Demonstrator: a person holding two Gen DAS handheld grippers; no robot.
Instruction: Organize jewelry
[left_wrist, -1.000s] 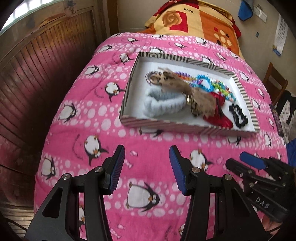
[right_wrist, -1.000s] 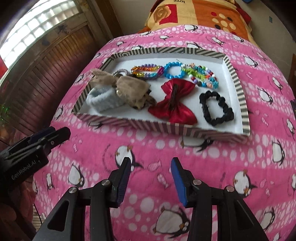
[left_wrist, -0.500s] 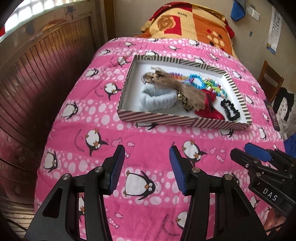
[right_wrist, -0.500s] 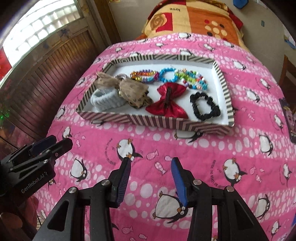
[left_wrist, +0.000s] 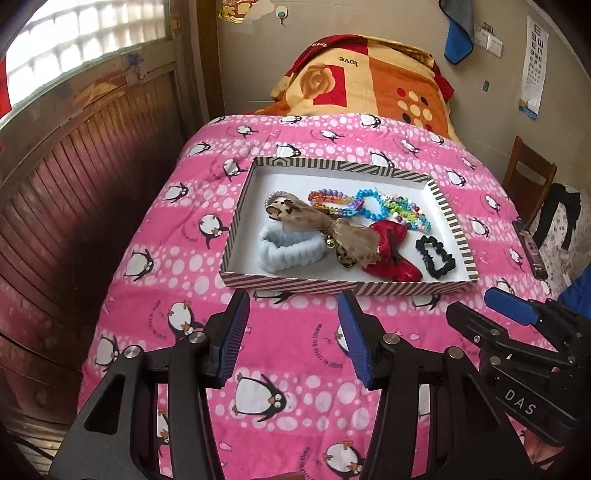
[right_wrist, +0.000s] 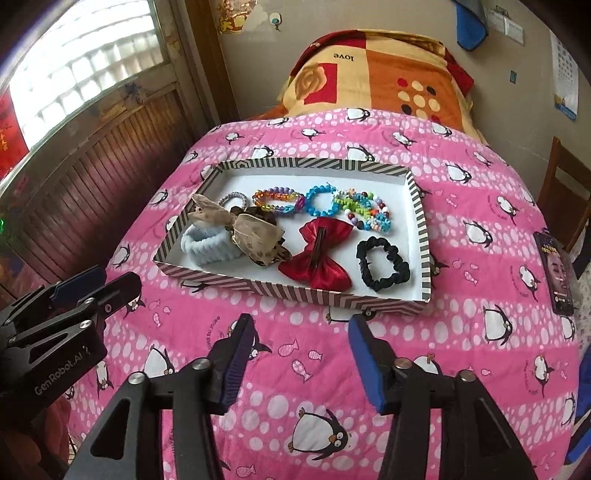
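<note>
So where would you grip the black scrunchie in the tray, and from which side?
Probably from above. The black scrunchie lies flat as an open loop, apart from the red bow. Put one finger of the right gripper inside the loop, one outside, and pinch the side nearest the tray's front wall.

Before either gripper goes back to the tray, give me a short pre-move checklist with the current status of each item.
1. Left gripper empty, jaws apart: ok.
2. Right gripper empty; its jaws have just been opening: ok.
3. Tray flat on the quilt, all four walls in view: ok.
4. Black scrunchie lying apart from the other pieces: ok.
5. Brown bow clear of its neighbours: not ok, it lies over the blue band.
6. Bead bracelets untangled from one another: cannot tell.
</note>
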